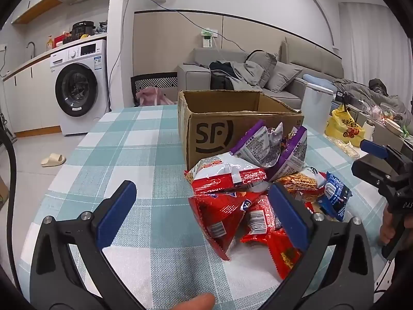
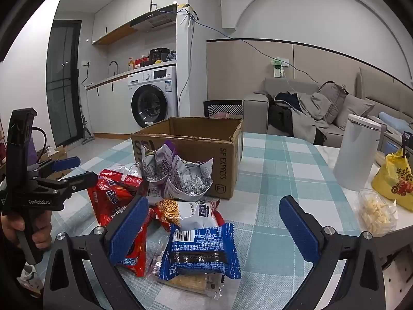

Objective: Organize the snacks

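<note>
Snack packets (image 1: 247, 188) are heaped on the checked tablecloth (image 1: 144, 139), touching the front of the open SF cardboard box (image 1: 214, 118). Both the left gripper (image 1: 204, 214) and right gripper (image 2: 214, 227) are spread wide and empty. One packet, probably the blue packet (image 2: 201, 248), is best pinched at its edge so neighbours are not dragged.
</note>
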